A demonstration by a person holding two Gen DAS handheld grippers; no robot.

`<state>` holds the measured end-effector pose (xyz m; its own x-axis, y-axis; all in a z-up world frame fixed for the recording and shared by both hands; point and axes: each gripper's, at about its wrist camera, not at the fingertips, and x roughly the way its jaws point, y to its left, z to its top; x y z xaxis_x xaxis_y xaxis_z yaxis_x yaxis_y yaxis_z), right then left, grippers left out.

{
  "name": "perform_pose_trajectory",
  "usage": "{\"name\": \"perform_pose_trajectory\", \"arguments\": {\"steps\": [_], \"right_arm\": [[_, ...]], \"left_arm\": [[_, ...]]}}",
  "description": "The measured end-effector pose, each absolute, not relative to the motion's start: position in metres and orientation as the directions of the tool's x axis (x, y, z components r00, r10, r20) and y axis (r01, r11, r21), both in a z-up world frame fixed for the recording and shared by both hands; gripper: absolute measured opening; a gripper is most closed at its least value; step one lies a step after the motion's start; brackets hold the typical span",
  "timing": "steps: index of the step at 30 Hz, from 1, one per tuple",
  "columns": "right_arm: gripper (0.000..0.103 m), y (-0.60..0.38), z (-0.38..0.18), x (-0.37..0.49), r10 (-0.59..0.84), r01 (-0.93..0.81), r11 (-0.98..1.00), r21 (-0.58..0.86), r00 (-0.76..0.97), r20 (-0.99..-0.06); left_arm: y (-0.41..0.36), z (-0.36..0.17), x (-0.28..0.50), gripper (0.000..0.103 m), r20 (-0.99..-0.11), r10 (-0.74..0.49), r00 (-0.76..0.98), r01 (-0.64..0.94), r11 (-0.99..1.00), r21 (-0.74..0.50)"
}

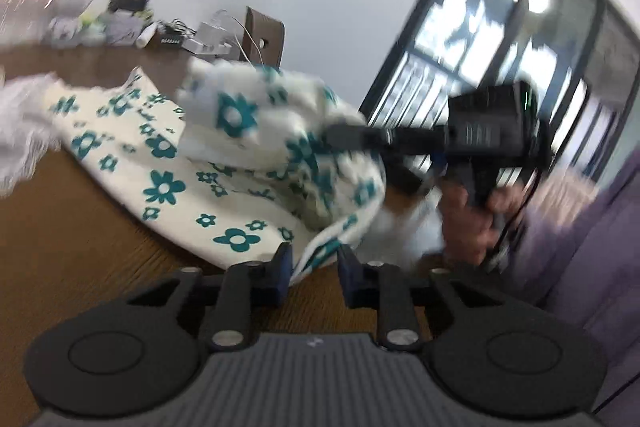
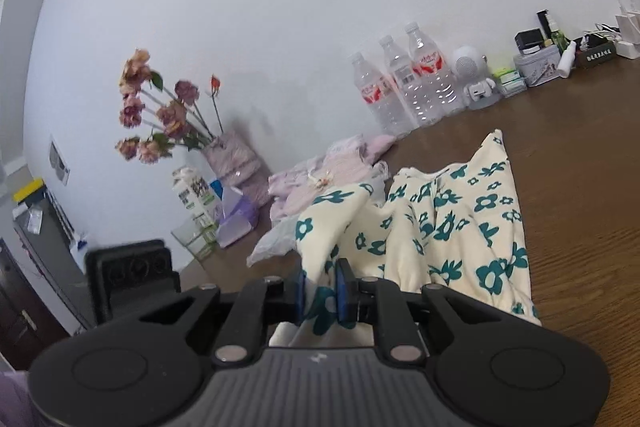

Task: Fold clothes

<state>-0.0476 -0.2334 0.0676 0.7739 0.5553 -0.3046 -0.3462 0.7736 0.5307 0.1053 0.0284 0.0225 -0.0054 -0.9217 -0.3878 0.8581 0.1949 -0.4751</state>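
Right gripper (image 2: 320, 289) jaws pinch the floral garment (image 2: 460, 219); left gripper (image 1: 312, 267) jaws stand narrow around a hem edge, pads not visibly pressing, so it may slip free when lifted off the worktop (image 2: 580, 155).

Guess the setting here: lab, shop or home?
Most likely a home. A vase of dried roses and water bottles stand against a plain wall on a wooden table, and a flowered garment lies on the table for folding.
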Motion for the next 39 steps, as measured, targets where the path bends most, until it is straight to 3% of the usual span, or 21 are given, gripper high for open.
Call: {"name": "perform_pose_trajectory", "arguments": {"steps": [2,3,5,6,8,13,19,21,22,23,24,25,27,28,29,34,39], "right_arm": [[0.015,-0.230,0.066,-0.044,0.564,-0.350,0.771,0.532,0.763,-0.316],[0.015,-0.229,0.066,-0.043,0.565,-0.351,0.771,0.531,0.761,-0.318],[0.015,-0.228,0.065,-0.042,0.562,-0.350,0.775,0.527,0.763,-0.319],[0.015,-0.228,0.065,-0.042,0.560,-0.349,0.776,0.526,0.765,-0.319],[0.015,-0.229,0.065,-0.042,0.554,-0.343,0.778,0.526,0.769,-0.318],[0.014,-0.232,0.064,-0.044,0.516,-0.310,0.798,0.517,0.794,-0.320],[0.015,-0.218,0.065,-0.039,0.479,-0.299,0.839,0.455,0.802,-0.356],[0.015,-0.205,0.066,-0.035,0.476,-0.318,0.857,0.405,0.790,-0.387],[0.015,-0.200,0.066,-0.031,0.486,-0.334,0.857,0.392,0.777,-0.400],[0.015,-0.195,0.066,-0.028,0.495,-0.346,0.855,0.385,0.766,-0.410],[0.015,-0.192,0.066,-0.026,0.500,-0.352,0.854,0.383,0.758,-0.418],[0.015,-0.190,0.066,-0.023,0.505,-0.358,0.853,0.380,0.751,-0.426],[0.015,-0.189,0.066,-0.021,0.519,-0.369,0.845,0.387,0.740,-0.427],[0.015,-0.189,0.066,-0.020,0.526,-0.378,0.841,0.387,0.735,-0.428],[0.016,-0.188,0.066,-0.019,0.532,-0.386,0.839,0.383,0.729,-0.432],[0.033,-0.188,0.069,-0.022,0.510,-0.411,0.860,0.303,0.724,-0.465],[0.055,-0.232,0.082,-0.069,0.454,-0.387,0.890,0.242,0.801,-0.389]], "left_arm": [[0.031,0.024,0.114,0.038,-0.353,-0.935,-0.025,0.821,0.182,-0.541],[0.031,0.025,0.117,0.037,-0.344,-0.938,-0.031,0.809,0.179,-0.560],[0.025,0.025,0.114,0.005,-0.375,-0.927,-0.024,0.823,0.195,-0.534],[0.023,0.025,0.113,0.003,-0.389,-0.921,-0.019,0.829,0.203,-0.521],[0.026,0.026,0.109,0.001,-0.373,-0.927,0.021,0.829,0.224,-0.512],[0.048,0.022,0.101,0.001,-0.301,-0.944,0.137,0.718,0.304,-0.626],[0.054,0.027,0.066,0.001,-0.372,-0.917,0.146,0.764,0.343,-0.546],[0.055,0.037,0.051,0.005,-0.378,-0.919,0.116,0.832,0.297,-0.468],[0.055,0.043,0.048,0.016,-0.365,-0.924,0.115,0.847,0.283,-0.450],[0.053,0.048,0.048,0.053,-0.351,-0.926,0.140,0.851,0.293,-0.435],[0.049,0.052,0.050,0.067,-0.351,-0.916,0.195,0.842,0.340,-0.419],[0.044,0.053,0.054,0.069,-0.351,-0.906,0.236,0.833,0.375,-0.408],[0.033,0.048,0.067,0.057,-0.362,-0.913,0.189,0.830,0.345,-0.437],[0.028,0.043,0.074,0.042,-0.374,-0.913,0.164,0.816,0.338,-0.469],[0.024,0.037,0.081,0.010,-0.391,-0.910,0.139,0.789,0.340,-0.511],[0.047,0.015,0.094,0.009,-0.342,-0.932,0.121,0.553,0.349,-0.757],[0.067,0.004,0.087,0.009,-0.345,-0.914,0.212,0.377,0.402,-0.834]]}}
